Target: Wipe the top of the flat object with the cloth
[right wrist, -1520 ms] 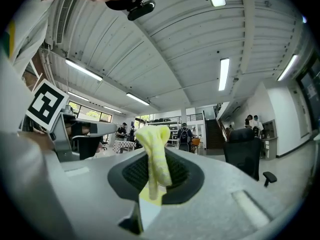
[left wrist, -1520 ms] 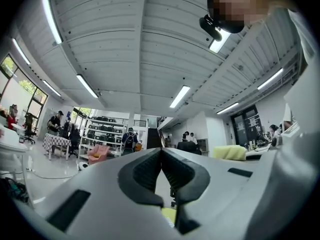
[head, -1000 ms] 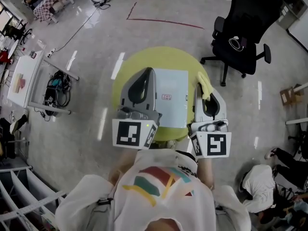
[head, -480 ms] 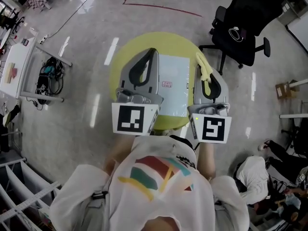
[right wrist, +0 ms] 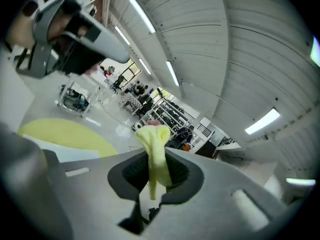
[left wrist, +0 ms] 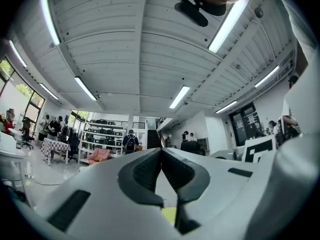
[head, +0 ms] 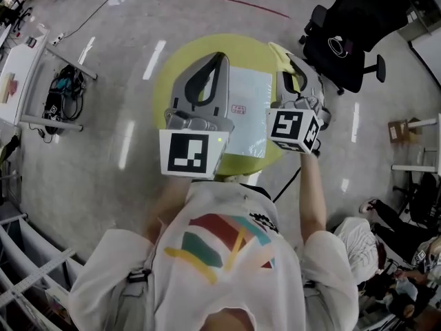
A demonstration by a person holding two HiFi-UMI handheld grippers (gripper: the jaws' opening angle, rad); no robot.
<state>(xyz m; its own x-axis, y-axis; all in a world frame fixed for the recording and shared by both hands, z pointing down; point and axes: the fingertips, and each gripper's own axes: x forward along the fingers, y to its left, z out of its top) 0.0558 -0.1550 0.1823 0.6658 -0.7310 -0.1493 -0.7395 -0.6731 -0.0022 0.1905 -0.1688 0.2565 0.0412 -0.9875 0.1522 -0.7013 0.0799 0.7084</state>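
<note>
Table: a round yellow-green table (head: 162, 81) on a grey floor, seen from above.

Flat object: a pale, bluish-white rectangular slab (head: 249, 92) lies flat on the middle of the table. Its top is smooth and plain except for a small red-and-white label (head: 239, 108) near its near edge. Its left side is covered by the left gripper.

Cloth: a soft yellow cloth (right wrist: 152, 134) is bunched into a narrow fold. It stands up out of the right gripper's jaws, with a thin tail hanging below them.

Right gripper (right wrist: 156, 159): clenched on the yellow cloth, which is pinched between both dark pads. It is held by the table's right edge, just beside the slab's far right corner. Whether the cloth touches the slab cannot be told.

Left gripper (left wrist: 161, 153): jaws pressed together at the tips, with nothing between them. It lies over the left half of the table, pointing toward the far edge.

Beyond the table: a black office chair (head: 344, 26) stands past the right edge.
</note>
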